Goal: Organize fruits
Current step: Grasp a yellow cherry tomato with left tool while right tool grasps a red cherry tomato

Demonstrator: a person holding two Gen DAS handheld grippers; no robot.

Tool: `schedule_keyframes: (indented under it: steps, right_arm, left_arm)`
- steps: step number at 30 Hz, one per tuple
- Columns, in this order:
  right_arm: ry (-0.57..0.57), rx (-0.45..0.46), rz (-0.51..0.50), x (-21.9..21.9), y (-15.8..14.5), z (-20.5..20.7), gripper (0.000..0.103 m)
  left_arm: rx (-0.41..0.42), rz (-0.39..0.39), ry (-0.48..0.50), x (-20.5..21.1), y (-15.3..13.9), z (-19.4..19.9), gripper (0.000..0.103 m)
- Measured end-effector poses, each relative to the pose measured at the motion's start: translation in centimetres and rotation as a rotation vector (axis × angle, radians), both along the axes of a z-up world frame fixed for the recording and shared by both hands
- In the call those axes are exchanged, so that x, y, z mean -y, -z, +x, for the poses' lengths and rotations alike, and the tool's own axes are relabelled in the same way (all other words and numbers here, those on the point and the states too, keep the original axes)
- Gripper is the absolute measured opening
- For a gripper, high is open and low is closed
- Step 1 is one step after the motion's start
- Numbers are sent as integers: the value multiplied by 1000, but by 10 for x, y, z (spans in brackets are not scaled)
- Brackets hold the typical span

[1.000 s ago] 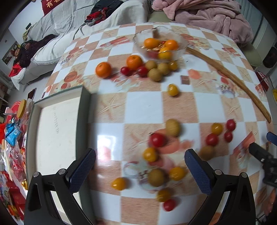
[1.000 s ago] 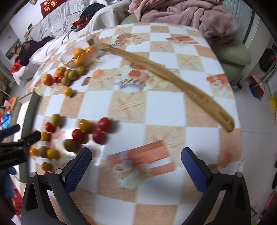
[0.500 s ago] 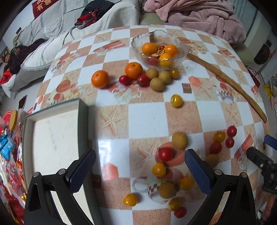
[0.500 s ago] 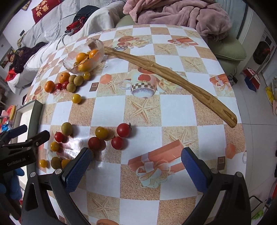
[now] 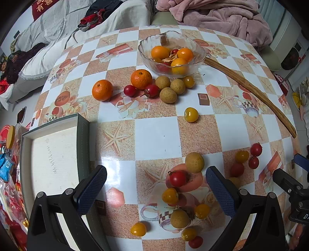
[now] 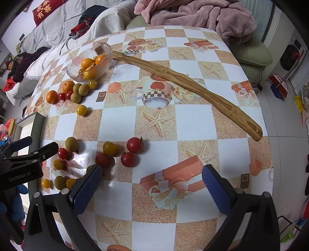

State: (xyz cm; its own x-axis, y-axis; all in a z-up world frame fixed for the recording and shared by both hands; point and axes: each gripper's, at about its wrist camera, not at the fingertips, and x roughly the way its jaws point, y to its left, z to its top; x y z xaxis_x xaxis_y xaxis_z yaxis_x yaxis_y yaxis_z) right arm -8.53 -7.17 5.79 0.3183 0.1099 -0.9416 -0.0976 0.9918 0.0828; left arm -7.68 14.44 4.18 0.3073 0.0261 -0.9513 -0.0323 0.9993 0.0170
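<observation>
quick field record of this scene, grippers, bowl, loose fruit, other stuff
left gripper: open, empty, above the near fruit cluster
right gripper: open, empty, above bare tablecloth
glass bowl: far side, holds oranges and small tomatoes
loose fruit: two oranges beside the bowl; red tomatoes, yellow tomatoes, longans scattered
tray: left table edge
wooden stick: lies diagonally, one end at the bowl

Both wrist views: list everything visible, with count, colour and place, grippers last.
glass bowl: one, clear, far side of table, holding orange and red fruit
mandarins: two, orange, on table before the bowl
brown round fruits: three beside the bowl; more in the near scatter
cherry tomatoes: many, red and yellow, scattered near
wooden stick: one, tan, curving from the bowl to the right edge
tray: one, white inside, left
blanket: pink, behind table
left gripper: fingers open, empty
right gripper: fingers open, empty
</observation>
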Motion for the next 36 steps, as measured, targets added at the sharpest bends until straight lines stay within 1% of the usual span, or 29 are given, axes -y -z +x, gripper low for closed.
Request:
schedule_keyframes:
  steps: [17,24,29,34,35,36]
  right_arm:
    - [-4,-15,-12,0,9,-1,103]
    - [-15,-21,-5,-3,14,0,103]
    - [9,-30,8,2,18,7,103]
    - [23,-29,28,5,19,16,100]
    - [24,-30,35,6,20,18,99]
    - [24,-31,42,5,20,20,96]
  left_arm:
    - [-6,3,14,5,3,14,103]
    - [-5,-2,29,10,9,29,103]
    - [6,4,42,17,13,42,103]
    - [12,5,50,26,19,57,103]
    - [13,4,53,28,19,59,100]
    - [12,6,57,30,21,62,93]
